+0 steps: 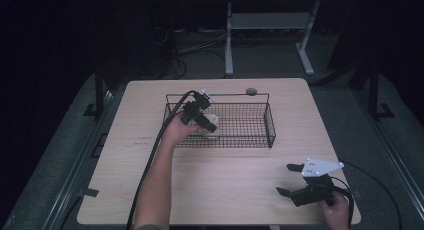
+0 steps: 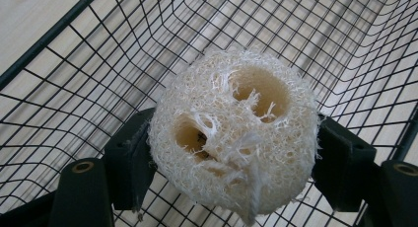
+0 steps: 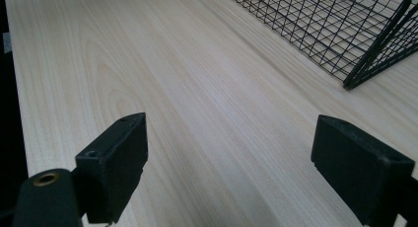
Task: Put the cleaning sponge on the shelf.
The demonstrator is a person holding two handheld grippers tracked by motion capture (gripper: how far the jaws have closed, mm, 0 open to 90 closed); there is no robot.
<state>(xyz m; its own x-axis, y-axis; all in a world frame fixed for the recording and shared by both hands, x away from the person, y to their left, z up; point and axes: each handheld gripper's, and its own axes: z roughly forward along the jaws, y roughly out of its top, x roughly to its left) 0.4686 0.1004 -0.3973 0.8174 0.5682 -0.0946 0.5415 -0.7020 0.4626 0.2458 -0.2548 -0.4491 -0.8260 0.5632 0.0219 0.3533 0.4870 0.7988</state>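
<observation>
Table (image 1: 220,190), basket (image 1: 270,127) walls around loofah (image 2: 234,133)

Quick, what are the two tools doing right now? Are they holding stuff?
Left tool: closed on the loofah sponge, over the wire basket.
Right tool: open, holding nothing, over the wooden table.

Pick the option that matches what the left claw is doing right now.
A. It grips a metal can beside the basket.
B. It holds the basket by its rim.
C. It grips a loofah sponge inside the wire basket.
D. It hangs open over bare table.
C: in the left gripper view the left claw has both jaws pressed against the loofah sponge, with the wire basket mesh all around it.
</observation>
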